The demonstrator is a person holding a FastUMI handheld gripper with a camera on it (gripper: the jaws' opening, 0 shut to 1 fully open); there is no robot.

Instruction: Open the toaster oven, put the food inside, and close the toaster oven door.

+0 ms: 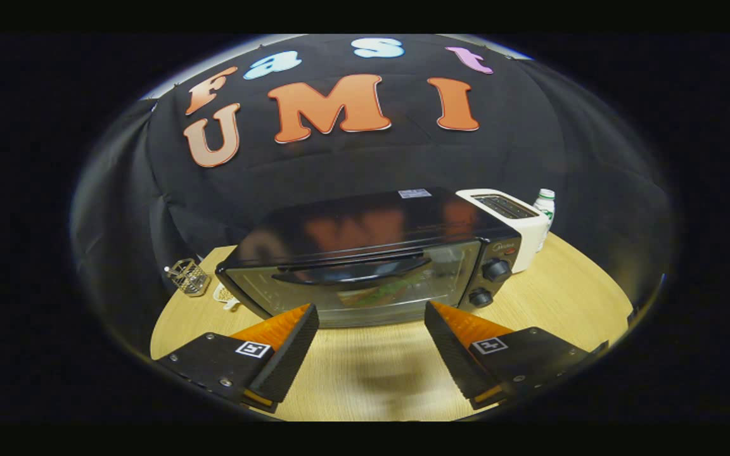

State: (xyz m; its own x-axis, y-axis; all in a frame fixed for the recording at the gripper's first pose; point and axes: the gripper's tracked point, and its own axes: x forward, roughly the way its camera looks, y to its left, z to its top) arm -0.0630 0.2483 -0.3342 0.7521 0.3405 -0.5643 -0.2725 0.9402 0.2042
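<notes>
Nearest the camera, the gripper (371,316) holds its two fingers spread wide apart, with nothing between them but bare tabletop. One finger (289,351) reaches in from 7 o'clock and the other from 5 o'clock, each carrying a small square marker on its upper face. Both tips stop just short of the toaster oven (371,253) and touch nothing.

Straight ahead at 12 o'clock from the fingertips stands the toaster oven, a dark box with a glossy top, resting on the round wooden table (568,291). Its glass door (365,282) is closed, with the long dark handle (352,272) running across the upper part of the pane. Through the glass, something greenish and reddish, the food (384,292), lies inside on the lower level; the blur keeps me from telling what it is. Two round knobs (496,270) sit one above the other on the oven's panel, at about 1 o'clock from the gripper.

Just beside the oven, further toward 1 o'clock, stands a white slot toaster (517,218), and a small white bottle with a green cap (545,206) stands just behind it. Off at 10 o'clock, near the table's rim, sits a small wire rack (189,277), with a pale flat object (225,296) lying between it and the oven's corner.
</notes>
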